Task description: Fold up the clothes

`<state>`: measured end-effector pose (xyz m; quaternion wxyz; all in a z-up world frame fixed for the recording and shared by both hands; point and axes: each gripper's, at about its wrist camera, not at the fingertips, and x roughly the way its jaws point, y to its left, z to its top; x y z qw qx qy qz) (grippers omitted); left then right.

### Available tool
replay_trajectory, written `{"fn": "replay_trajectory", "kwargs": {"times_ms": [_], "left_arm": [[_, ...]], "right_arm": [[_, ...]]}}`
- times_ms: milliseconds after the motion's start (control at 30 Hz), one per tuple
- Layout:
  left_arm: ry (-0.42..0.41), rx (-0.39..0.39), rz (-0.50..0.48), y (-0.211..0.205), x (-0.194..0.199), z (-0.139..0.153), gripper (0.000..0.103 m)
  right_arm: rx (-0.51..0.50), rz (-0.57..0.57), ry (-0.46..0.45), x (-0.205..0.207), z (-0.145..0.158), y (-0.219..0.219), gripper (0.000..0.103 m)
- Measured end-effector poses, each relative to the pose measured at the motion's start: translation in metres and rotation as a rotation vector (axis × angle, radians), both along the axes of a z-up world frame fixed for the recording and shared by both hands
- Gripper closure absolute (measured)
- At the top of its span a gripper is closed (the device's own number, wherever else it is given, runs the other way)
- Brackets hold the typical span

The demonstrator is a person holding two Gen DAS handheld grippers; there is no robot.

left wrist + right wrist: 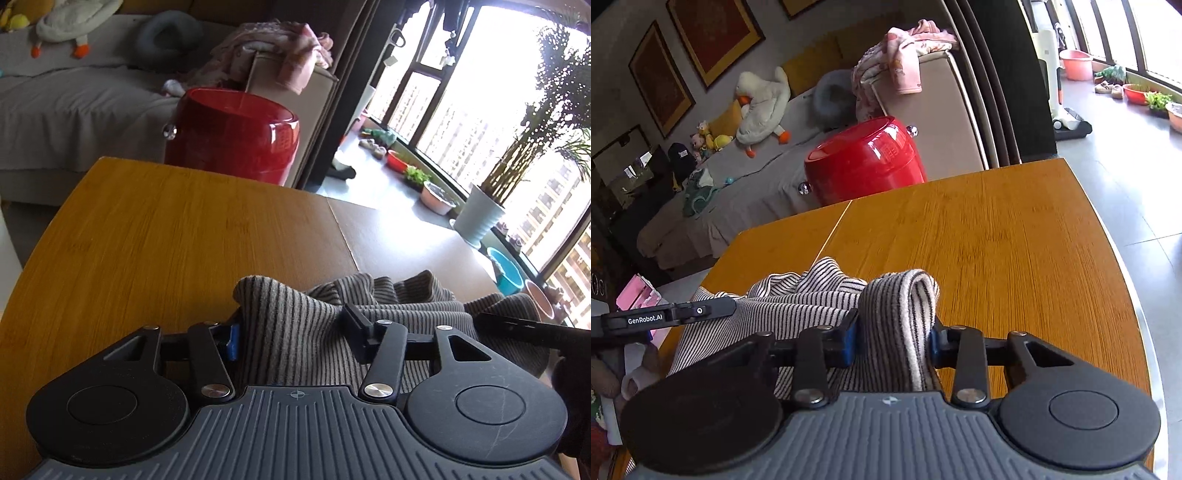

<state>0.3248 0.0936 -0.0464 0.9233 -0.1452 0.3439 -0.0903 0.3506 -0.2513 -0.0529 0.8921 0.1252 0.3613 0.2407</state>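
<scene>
**Striped garment gripped at both ends, fold not yet laid**

Ridged grey housing fills the bottom of each wrist view, and just ahead of it lies the grey-and-black striped knit garment (303, 332), bunched on the honey-coloured wooden table (147, 240).

The likeliest failure, as I judge it, is on the left. The left gripper (291, 332) stands moderately open, its two fingers set apart with striped cloth lying between and around them. Whether the pads actually pinch the fabric cannot be told from this view. If they do not, lifting or carrying the edge forward would let that side drop and the fold would come out skewed. A second hazard is the bunching: the cloth ahead of the left gripper is rumpled into ridges, so any fold laid now would trap creases.

The right gripper (894, 341) is closed narrowly on a rolled, doubled-over edge of the same garment (901, 306), the blue-tipped pads (849, 341) pressing it from either side. That thick roll could slide out under tension if the two grippers pull apart too hard.

The other gripper's black finger shows at the side of each view, so the two tools sit near one another across the cloth. Bare table stretches ahead of both. Beyond its far edge stands a glossy red drum-shaped stool (864, 162).
</scene>
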Motion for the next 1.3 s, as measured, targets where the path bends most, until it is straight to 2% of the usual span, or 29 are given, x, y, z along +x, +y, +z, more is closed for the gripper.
{"fn": "replay_trajectory", "kwargs": {"times_ms": [100,200,300,400,500,633,767,833,867,933,967,1033,1067,1100,1133,1233,1300], "left_arm": [[-0.048,-0.031,-0.018,0.006,0.011,0.023,0.075],[-0.143,-0.044,-0.055,0.006,-0.005,0.055,0.078],[-0.223,-0.052,-0.087,0.006,-0.047,0.08,0.083],[-0.245,-0.078,-0.122,0.009,-0.098,0.086,0.084],[-0.217,-0.061,-0.144,0.007,-0.142,0.077,0.083],[-0.166,-0.015,-0.158,0.005,-0.18,0.056,0.082],[-0.097,0.016,-0.145,0.013,-0.199,0.039,0.077],[-0.066,0.024,-0.135,0.02,-0.205,0.033,0.071],[-0.06,0.018,-0.125,0.024,-0.208,0.033,0.064],[-0.051,0.005,-0.104,0.031,-0.213,0.033,0.052],[-0.047,-0.001,-0.093,0.035,-0.216,0.033,0.046],[-0.038,-0.014,-0.071,0.043,-0.221,0.034,0.038],[-0.042,-0.036,-0.052,0.047,-0.221,0.037,0.036],[-0.048,-0.059,-0.031,0.052,-0.221,0.04,0.034],[-0.053,-0.08,-0.02,0.053,-0.218,0.044,0.033],[-0.056,-0.123,-0.017,0.047,-0.207,0.054,0.017],[-0.027,-0.102,-0.027,0.033,-0.193,0.053,0.014]], "right_arm": [[-0.022,0.003,-0.034,0.019,0.015,0.004,0.075],[0.004,0.036,-0.15,0.018,0.054,0.001,0.076],[-0.005,0.081,-0.285,-0.013,0.09,-0.003,0.076],[-0.017,0.12,-0.338,-0.059,0.105,-0.015,0.076],[-0.082,0.15,-0.353,-0.109,0.1,-0.026,0.076],[-0.157,0.151,-0.285,-0.16,0.067,-0.038,0.076],[-0.231,0.154,-0.226,-0.197,0.038,-0.042,0.076],[-0.292,0.155,-0.221,-0.214,0.029,-0.041,0.076],[-0.305,0.153,-0.219,-0.222,0.027,-0.044,0.076],[-0.304,0.122,-0.218,-0.234,0.027,-0.054,0.074],[-0.299,0.102,-0.217,-0.239,0.028,-0.06,0.07],[-0.253,0.038,-0.199,-0.245,0.033,-0.076,0.059],[-0.213,0.002,-0.181,-0.246,0.036,-0.085,0.05],[-0.155,-0.026,-0.16,-0.247,0.038,-0.093,0.045],[-0.094,-0.054,-0.138,-0.247,0.04,-0.1,0.045],[0.099,-0.08,-0.065,-0.241,0.04,-0.107,0.041],[0.204,-0.085,-0.015,-0.234,0.037,-0.104,0.039]]}}
